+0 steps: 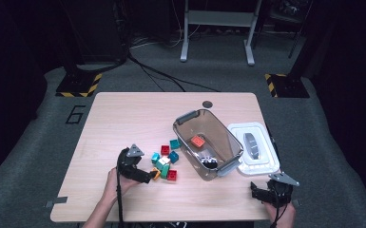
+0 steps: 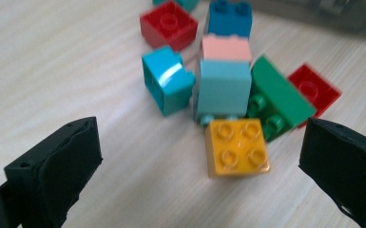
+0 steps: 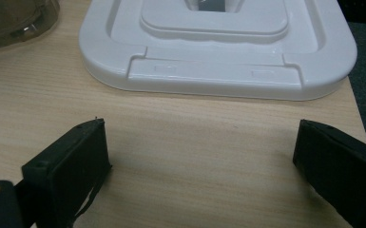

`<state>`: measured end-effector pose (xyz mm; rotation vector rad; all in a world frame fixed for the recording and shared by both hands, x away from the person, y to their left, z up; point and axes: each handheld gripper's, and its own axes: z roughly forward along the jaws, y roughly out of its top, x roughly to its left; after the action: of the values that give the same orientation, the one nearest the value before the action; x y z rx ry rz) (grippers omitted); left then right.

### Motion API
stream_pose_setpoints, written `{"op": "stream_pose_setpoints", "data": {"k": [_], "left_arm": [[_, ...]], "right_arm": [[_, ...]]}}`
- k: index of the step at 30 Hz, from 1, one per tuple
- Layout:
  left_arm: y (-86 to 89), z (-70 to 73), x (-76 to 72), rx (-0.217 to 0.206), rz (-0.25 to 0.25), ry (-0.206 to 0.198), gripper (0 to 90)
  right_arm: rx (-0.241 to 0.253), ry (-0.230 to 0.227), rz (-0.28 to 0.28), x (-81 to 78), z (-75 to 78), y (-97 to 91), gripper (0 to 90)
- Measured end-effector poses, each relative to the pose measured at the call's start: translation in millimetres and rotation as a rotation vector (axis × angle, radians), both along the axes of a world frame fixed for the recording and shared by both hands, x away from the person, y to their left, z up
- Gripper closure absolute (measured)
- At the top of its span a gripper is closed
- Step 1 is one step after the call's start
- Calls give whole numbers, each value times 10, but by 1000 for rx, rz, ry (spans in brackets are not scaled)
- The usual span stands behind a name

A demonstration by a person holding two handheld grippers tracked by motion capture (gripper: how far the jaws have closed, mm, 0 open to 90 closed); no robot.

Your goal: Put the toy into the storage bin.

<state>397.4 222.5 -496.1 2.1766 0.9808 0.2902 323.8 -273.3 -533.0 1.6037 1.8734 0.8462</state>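
On the table (image 1: pixel 123 123), left gripper (image 2: pixel 199 156) jaws gape around an orange block (image 2: pixel 236 148), untouched.

Legible markings:
- Numeral "6" (image 1: pixel 76 114), black, on the grey floor just off the table's far left corner, seen in the high view.
- Yellow-and-black hazard stripes, without lettering, on two floor plates (image 1: pixel 79 85) beyond the table.

No lettering readable on the blocks, the bin or the lid.
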Motion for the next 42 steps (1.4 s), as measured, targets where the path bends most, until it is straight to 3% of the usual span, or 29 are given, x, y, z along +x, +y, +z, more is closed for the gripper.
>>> {"op": "stream_pose_setpoints", "data": {"k": [5, 7, 9, 14, 19, 22, 28, 42], "left_arm": [[-1, -160, -40, 12, -13, 24, 18], [-20, -180, -67, 14, -27, 16, 153], [-44, -179, -95, 14, -29, -4, 169], [-68, -157, -123, -7, -42, -38, 330], [-86, -170, -102, 13, -21, -20, 494], [-99, -184, -104, 31, -35, -18, 578], [-71, -171, -130, 49, -45, -35, 590], [107, -34, -172, 17, -14, -57, 590]], "right_arm": [[0, 0, 0, 1, 0, -1, 40], [-2, -2, 5, 5, -1, -5, 41], [-1, -3, 6, 4, 0, -7, 41], [-1, -3, 6, 4, 0, -6, 41], [-1, -2, 6, 4, 1, -6, 43], [2, -3, 11, 4, 1, -8, 47], [2, -3, 12, 3, 1, -8, 47], [2, -4, 14, 5, -1, -8, 49]]}}
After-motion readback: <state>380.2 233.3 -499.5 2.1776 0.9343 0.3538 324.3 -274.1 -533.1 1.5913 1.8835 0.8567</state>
